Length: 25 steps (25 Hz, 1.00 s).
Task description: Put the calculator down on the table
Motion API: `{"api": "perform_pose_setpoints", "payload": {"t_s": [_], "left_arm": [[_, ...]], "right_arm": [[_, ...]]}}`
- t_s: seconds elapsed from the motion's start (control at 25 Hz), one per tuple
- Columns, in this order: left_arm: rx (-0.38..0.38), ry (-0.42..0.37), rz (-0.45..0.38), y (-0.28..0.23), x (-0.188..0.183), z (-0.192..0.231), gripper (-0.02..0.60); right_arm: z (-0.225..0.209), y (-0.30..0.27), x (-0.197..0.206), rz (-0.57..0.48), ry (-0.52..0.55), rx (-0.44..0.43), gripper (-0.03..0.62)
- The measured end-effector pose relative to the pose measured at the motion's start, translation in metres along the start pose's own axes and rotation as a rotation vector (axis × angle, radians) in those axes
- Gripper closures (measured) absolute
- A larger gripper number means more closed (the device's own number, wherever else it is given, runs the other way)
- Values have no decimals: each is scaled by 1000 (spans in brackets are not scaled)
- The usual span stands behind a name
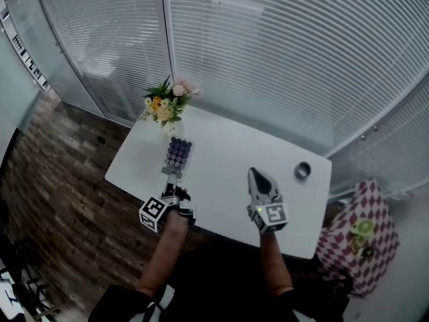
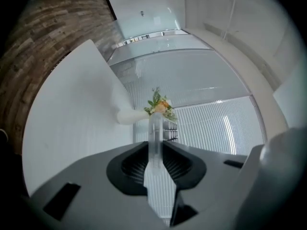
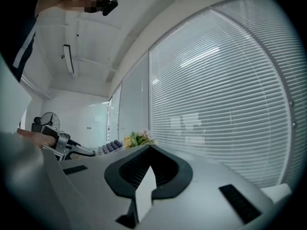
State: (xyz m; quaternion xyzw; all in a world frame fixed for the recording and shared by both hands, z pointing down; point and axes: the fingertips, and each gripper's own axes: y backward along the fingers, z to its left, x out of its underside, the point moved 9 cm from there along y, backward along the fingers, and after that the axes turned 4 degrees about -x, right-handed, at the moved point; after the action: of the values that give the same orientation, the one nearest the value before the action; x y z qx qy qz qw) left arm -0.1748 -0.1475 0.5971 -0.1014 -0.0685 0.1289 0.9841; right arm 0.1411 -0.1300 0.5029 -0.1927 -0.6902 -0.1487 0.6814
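The calculator (image 1: 179, 153), pale with rows of purple keys, lies flat and low over the white table (image 1: 221, 159), just in front of the flower vase. My left gripper (image 1: 171, 178) is shut on its near end. In the left gripper view the calculator (image 2: 154, 133) shows edge-on as a thin strip between the jaws. Whether it touches the tabletop I cannot tell. My right gripper (image 1: 257, 175) hovers over the table's middle front, jaws together with nothing in them. From the right gripper view the calculator (image 3: 109, 147) appears at the left.
A white vase of flowers (image 1: 167, 104) stands at the table's far left corner. A small round dark object (image 1: 302, 171) sits near the right edge. A pink-and-white checked cloth (image 1: 355, 247) lies right of the table. Blinds cover the glass wall behind it.
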Motion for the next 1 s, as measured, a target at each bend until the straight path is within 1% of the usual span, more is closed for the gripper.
{"api": "perform_pose_setpoints", "payload": {"t_s": [0.08, 0.16, 0.32, 0.48, 0.6, 0.64, 0.76, 0.88, 1.0], "left_arm": [[-21, 36, 9, -6, 2, 8, 495], [-35, 54, 12, -12, 4, 14, 495], [-61, 42, 24, -27, 5, 22, 495], [-112, 55, 35, -48, 6, 41, 495], [-161, 116, 39, -68, 6, 64, 495], [-181, 124, 38, -74, 6, 70, 495], [-229, 109, 49, -91, 5, 84, 495], [-273, 122, 84, -111, 10, 100, 495], [-278, 126, 102, -123, 15, 111, 495]], "right_arm": [[-1, 0, 0, 5, -4, 4, 588], [-2, 0, 1, 8, -1, 5, 588], [-6, -3, 3, 9, 2, 9, 588], [-11, -6, 7, 54, 24, 20, 588], [-10, -7, 8, 83, 58, 21, 588], [-10, -8, 9, 91, 61, 20, 588], [-11, -12, 12, 85, 51, 7, 588], [-10, -15, 10, 81, 58, -9, 588], [-10, -15, 9, 68, 61, -14, 588]]}}
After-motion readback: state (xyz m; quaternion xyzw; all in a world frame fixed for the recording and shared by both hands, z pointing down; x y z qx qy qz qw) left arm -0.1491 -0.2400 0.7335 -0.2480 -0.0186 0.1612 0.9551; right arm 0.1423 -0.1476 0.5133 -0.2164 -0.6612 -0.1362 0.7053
